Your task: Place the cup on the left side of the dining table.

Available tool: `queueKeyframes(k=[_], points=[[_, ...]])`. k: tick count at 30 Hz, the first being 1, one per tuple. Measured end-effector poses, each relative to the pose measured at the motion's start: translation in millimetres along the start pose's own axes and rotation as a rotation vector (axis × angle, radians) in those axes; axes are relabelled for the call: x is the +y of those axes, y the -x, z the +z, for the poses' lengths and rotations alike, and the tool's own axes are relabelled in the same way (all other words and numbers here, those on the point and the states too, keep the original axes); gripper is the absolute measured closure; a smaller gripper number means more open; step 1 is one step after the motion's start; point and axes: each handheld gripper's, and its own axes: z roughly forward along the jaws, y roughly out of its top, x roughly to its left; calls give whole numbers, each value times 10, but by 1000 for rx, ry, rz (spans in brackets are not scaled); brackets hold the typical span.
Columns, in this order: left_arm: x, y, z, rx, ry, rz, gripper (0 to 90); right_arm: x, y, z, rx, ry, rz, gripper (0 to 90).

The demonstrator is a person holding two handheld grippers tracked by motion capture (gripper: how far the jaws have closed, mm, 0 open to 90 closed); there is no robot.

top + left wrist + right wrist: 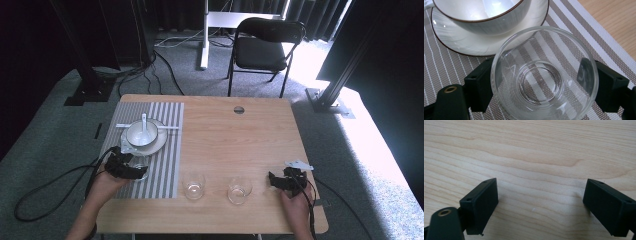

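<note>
Glass: clear round empty glass tumbler (pixel 544 77), upright between the left gripper (pixel 544 82) jaws, on the grey-and-white striped woven placemat (pixel 446 67).
Left jaws: pinching its sides.
Beyond: white brown-rimmed ceramic bowl (pixel 486 17) on matching saucer (pixel 474 42).
Right gripper (pixel 540 205): jaws spread wide over bare light wooden table (pixel 536 152).

The high view looks forward and down from above the person's side, taking in the whole table (pixel 240 135) and the floor beyond it. The left gripper view sits close over the striped mat (pixel 446 67), which the high view also covers at the table's left. The right gripper view looks closely down on bare tabletop.
</note>
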Motion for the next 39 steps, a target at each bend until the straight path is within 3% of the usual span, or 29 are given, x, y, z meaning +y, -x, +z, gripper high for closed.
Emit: queueKeyframes(k=[4, 6, 7, 9, 15, 17, 19, 23, 27, 39], points=[[-34, 31, 5, 23, 23, -6, 174, 0, 0, 0, 0, 0, 0, 122], [-50, 21, -6, -2, 34, -13, 163, 0, 0, 0, 0, 0, 0, 122], [-58, 21, -19, -4, 47, -19, 115, 0, 0, 0, 0, 0, 0, 122], [-69, 32, -36, 5, 53, -12, 114, 0, 0, 0, 0, 0, 0, 122], [-111, 72, -13, 18, 33, 3, 84, 0, 0, 0, 0, 0, 0, 122], [-134, 82, -8, 28, 41, 1, 84, 0, 0, 0, 0, 0, 0, 122], [-161, 99, -15, 41, 81, -11, 84, 0, 0, 0, 0, 0, 0, 122], [-190, 152, -29, 92, 119, -24, 84, 0, 0, -1, 0, -1, 0, 122], [-217, 176, -14, 108, 100, 3, 84, 0, 0, -1, 0, -1, 0, 122], [-410, 183, -45, 94, 138, -93, 84, 1, -2, -1, 0, -1, 2, 122]])
